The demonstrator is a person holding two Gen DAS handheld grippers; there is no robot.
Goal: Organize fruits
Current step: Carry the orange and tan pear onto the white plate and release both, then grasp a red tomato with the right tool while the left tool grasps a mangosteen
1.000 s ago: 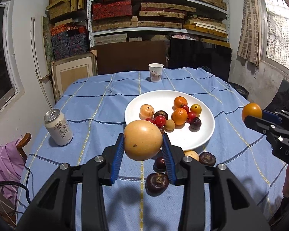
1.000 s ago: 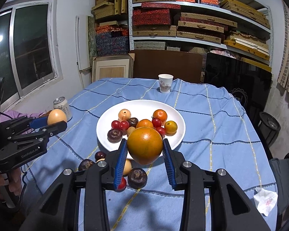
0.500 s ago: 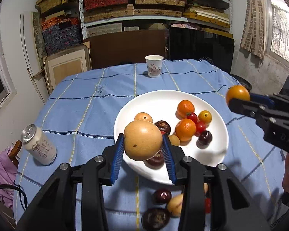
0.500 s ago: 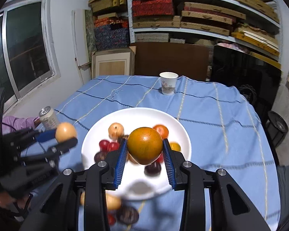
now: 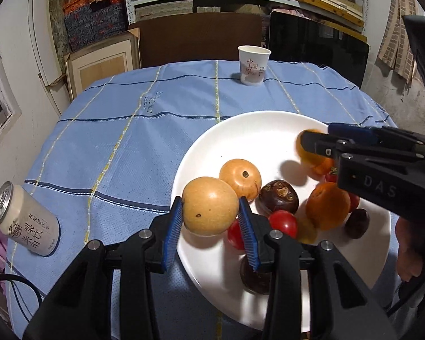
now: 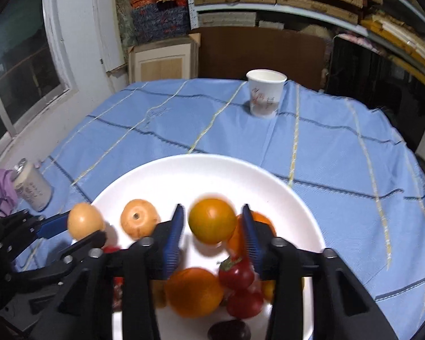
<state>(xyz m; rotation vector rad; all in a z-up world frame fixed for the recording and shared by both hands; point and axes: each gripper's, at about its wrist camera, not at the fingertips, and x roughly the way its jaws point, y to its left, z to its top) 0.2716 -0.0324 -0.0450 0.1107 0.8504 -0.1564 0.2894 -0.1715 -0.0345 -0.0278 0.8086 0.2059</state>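
My left gripper [image 5: 209, 212] is shut on a round tan fruit [image 5: 209, 206] and holds it over the near left edge of the white plate [image 5: 240, 130]. The plate holds several oranges, red tomatoes and dark fruits. In the right wrist view an orange [image 6: 212, 221] sits between the blue pads of my right gripper [image 6: 212, 226] above the plate [image 6: 212, 175]. Those jaws are opening, and a gap shows on each side of the orange. The left gripper [image 6: 85, 229] with its tan fruit [image 6: 83, 223] appears at the left. The right gripper [image 5: 314, 138] reaches in from the right.
A paper cup [image 5: 253, 66] stands at the far side of the blue checked tablecloth [image 5: 127, 141]. A drink can [image 5: 25, 226] stands near the table's left edge. A person's hand [image 5: 410, 249] is at the right. Shelves with boxes fill the back wall.
Both grippers have moved forward and down until they hang over the plate. The right jaws have widened, so the orange now sits loose between the pads. The left grip is unchanged.
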